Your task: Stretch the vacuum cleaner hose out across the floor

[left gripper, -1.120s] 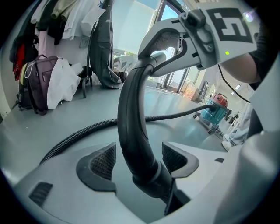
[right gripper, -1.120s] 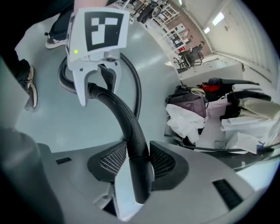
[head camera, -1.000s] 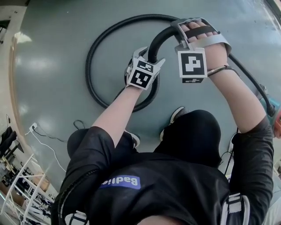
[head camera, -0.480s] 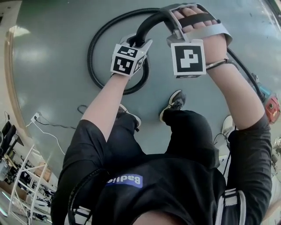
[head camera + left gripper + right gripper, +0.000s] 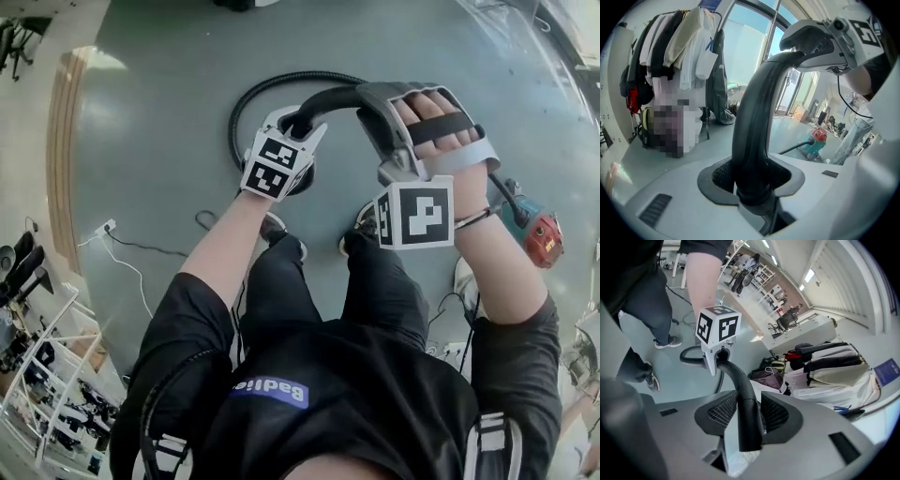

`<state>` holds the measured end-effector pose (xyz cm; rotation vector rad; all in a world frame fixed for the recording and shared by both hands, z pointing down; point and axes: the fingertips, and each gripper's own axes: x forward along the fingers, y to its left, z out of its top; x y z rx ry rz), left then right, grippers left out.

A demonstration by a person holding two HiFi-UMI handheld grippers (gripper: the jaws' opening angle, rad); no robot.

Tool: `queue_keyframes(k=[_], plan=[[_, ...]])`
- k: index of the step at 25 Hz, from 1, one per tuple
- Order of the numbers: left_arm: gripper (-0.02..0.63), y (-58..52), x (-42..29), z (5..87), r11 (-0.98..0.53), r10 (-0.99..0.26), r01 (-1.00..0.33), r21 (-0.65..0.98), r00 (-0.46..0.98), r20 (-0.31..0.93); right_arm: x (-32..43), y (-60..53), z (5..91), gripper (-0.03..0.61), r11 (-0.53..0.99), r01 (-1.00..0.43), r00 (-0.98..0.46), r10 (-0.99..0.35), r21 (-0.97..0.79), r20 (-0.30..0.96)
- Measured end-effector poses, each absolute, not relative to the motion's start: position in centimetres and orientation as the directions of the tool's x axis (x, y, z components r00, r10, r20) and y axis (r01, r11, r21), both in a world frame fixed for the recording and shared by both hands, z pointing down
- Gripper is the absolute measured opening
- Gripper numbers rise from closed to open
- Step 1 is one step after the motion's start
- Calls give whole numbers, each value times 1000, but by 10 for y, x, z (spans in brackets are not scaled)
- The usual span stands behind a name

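Left gripper (image 5: 300,124) and right gripper (image 5: 367,99), jaws just closing further, each pinch the smooth curved end of the black vacuum cleaner hose (image 5: 333,96); its ribbed loop lies on the grey floor (image 5: 159,159) farther off.

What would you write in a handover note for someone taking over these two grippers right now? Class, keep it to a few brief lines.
Left gripper: jaws have just closed further and are clamped on the hose's curved black end.
Right gripper: jaws have also just closed further, clamped on the same end near its tip.
Hose: its ribbed part lies in a loop on the floor. The vacuum cleaner stands at the person's right.
Done: hose end gripped and held up off the floor.
Left: pull the loop out straight across the floor.
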<state>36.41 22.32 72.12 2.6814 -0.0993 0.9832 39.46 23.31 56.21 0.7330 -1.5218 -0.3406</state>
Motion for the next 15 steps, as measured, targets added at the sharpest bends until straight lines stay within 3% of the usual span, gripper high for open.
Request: queue_keyframes(k=[6,9,12,15], plan=[[167,194,318,589,-976,-19,-143,164,805,592,359,253,399,178,584,-641,-191,-750,498,634],[166,178,287,525,-979,-44,-145,146,840,541,351,268,353,178,444,-881,-305,-799,165,518],[163,163,243,471,-980,-71,-158,122,848,525,319,275,370,179,338,-901,-432,-749,-271,502],[163,150,199,420,-986,-95,-152,75,861,500,239,268,396,189,396,-821,-568,-641,-412,516]])
